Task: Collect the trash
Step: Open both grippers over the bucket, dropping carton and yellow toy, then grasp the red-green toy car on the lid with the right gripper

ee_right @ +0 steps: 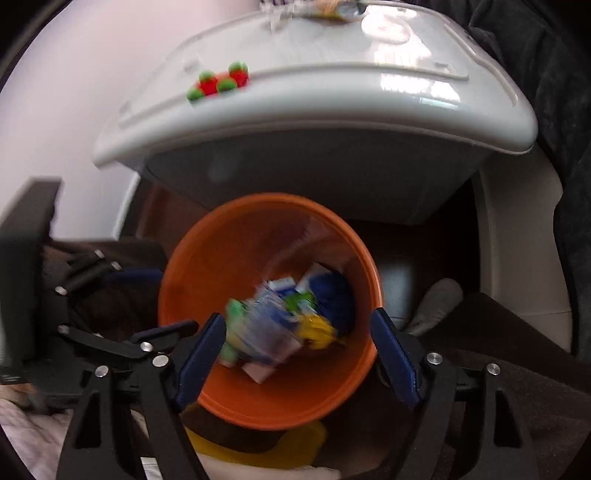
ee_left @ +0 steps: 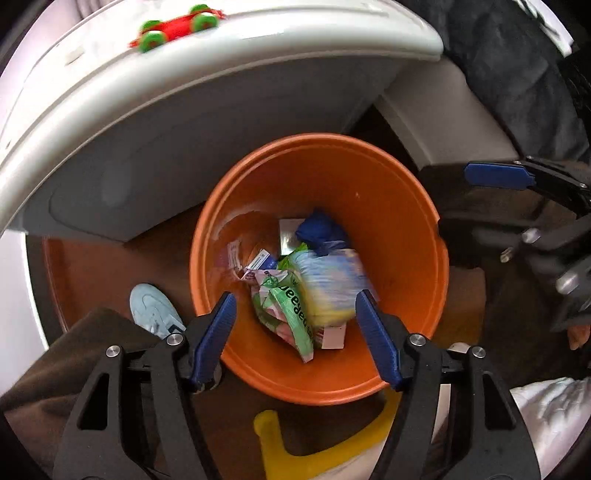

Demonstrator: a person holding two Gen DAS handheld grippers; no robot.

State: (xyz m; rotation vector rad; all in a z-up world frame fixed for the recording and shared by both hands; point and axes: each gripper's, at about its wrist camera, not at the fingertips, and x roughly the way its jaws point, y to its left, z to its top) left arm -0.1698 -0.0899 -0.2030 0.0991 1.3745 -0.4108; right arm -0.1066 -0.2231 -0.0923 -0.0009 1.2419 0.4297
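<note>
An orange bin stands on the floor below a white table and shows in both views. Inside lie several pieces of trash: a green-and-pink wrapper, a blue crumpled piece, a blurred blue-yellow packet and small cartons. In the right wrist view the trash is motion-blurred. My left gripper is open and empty above the bin. My right gripper is open and empty above the bin too; it also shows at the right edge of the left wrist view.
A white table overhangs the bin, with a red toy car with green wheels on it, also visible in the right wrist view. A yellow object lies below the bin. A light-blue shoe is left of it.
</note>
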